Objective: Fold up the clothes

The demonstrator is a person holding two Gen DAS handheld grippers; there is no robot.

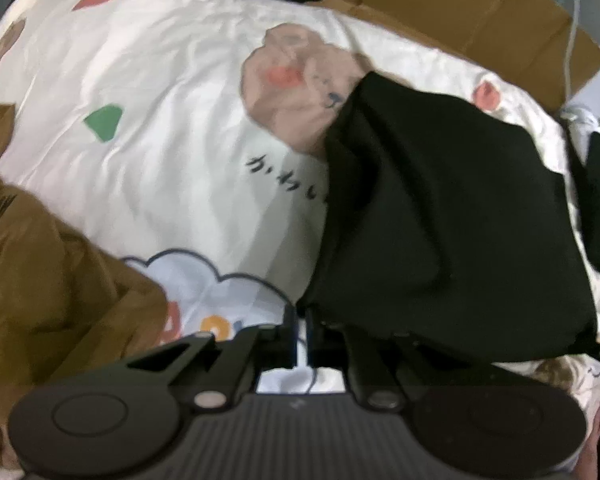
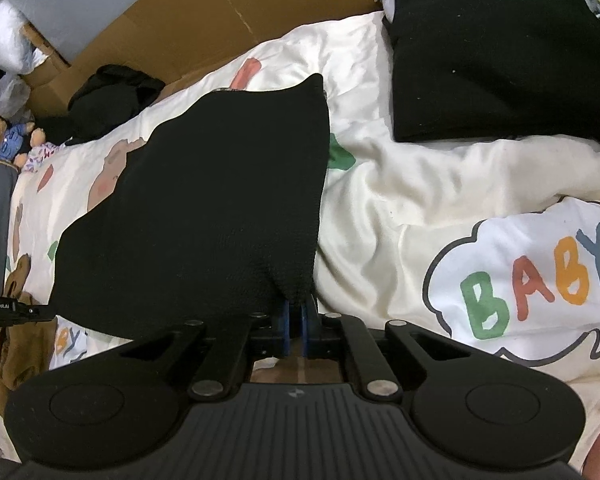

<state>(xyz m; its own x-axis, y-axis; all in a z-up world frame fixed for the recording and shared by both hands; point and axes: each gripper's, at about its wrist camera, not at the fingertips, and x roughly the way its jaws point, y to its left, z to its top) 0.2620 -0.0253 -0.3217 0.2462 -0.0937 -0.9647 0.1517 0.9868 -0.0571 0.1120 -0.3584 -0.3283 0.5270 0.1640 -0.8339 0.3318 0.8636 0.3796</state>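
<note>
While the black garment (image 2: pixel 204 200) spreads ahead over the printed quilt (image 2: pixel 420 200), the right gripper (image 2: pixel 295 320) pinches its near corner. Clamped too, the left gripper (image 1: pixel 300 320) bites the garment's lower edge.

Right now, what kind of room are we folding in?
Most likely a bedroom: a cartoon-print quilt serves as the work surface, teddy bears sit at its edge, and a folded black garment lies nearby.

Printed bed (image 2: pixel 400 184) (black garment (image 2: pixel 204 200) atop)

Left gripper (image 1: pixel 300 322) jaws pinching black garment (image 1: pixel 440 220), cream printed duvet (image 1: pixel 160 120)
</note>
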